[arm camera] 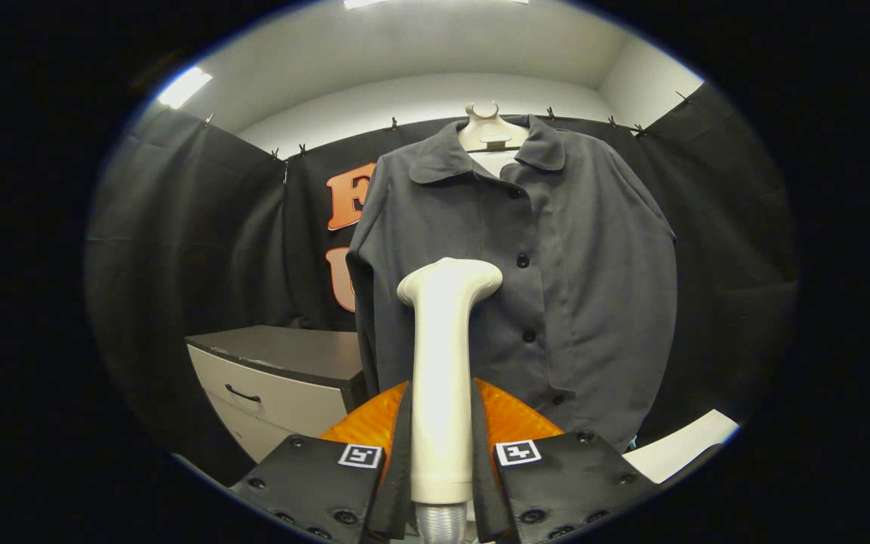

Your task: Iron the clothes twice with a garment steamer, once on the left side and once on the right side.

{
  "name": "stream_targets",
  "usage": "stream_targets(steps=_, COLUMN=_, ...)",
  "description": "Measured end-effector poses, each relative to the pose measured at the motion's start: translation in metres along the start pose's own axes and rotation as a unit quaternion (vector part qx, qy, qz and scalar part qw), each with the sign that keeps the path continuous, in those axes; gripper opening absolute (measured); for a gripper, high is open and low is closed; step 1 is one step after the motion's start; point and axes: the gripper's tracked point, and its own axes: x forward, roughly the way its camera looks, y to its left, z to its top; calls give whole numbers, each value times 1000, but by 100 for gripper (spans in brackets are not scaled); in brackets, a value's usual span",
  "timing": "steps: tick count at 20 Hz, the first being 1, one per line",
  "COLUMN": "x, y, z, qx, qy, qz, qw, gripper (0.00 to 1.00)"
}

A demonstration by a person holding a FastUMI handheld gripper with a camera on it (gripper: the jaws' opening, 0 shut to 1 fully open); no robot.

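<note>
The gripper (441, 453) is clenched on the handle of the garment steamer (442, 363): both fingers press against the sides of its pale upright handle, which stands between them. The steamer's head is turned toward the shirt, so its steam face is hidden, and whether it touches the cloth cannot be told. At the bottom of the handle a ribbed grey hose collar (441, 523) is cut off by the edge of the picture.

Just beyond the fingers hangs the dark grey button-front shirt (578, 264) on a pale mannequin-style hanger (489, 132). 5 dark buttons can be made out down its placket; the lowest part of the hem is hidden behind the fingers. The steamer head sits in front of the shirt's left-of-placket panel, about mid-chest.

Behind the fingers an orange domed thing (510, 415) is mostly covered, and what it is cannot be made out. To the left of the shirt stands a pale drawer cabinet (284, 378) with a dark top and a dark handle. At the lower right a white sheet (684, 446) is partly cut off. Each finger carries 1 square black-and-white marker; no readable writing shows on the steamer or shirt.
</note>
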Motion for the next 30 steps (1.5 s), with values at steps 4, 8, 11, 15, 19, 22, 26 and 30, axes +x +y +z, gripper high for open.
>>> stream_targets(steps=4, x=-11, y=2, z=-27, qx=2, qy=17, qz=1, qw=1000, gripper=41)
stream_targets(steps=8, x=-16, y=2, z=-46, qx=-2, qy=31, qz=0, qw=1000, gripper=41)
stream_targets(steps=11, x=-19, y=1, z=-58, qx=-3, qy=41, qz=0, qw=999, gripper=41)
stream_targets(steps=15, x=-24, y=-2, z=-77, qx=-3, qy=59, qz=-2, qw=998, gripper=41)
stream_targets(steps=19, x=-33, y=-3, z=-99, qx=-8, qy=82, qz=-2, qw=997, gripper=41)
stream_targets(steps=22, x=-40, y=-5, z=-119, qx=-8, qy=102, qz=-4, qw=995, gripper=41)
stream_targets(steps=26, x=-48, y=-8, z=-139, qx=-7, qy=124, qz=-8, qw=992, gripper=41)
stream_targets(steps=30, x=-55, y=-11, z=-154, qx=-6, qy=140, qz=-10, qw=990, gripper=41)
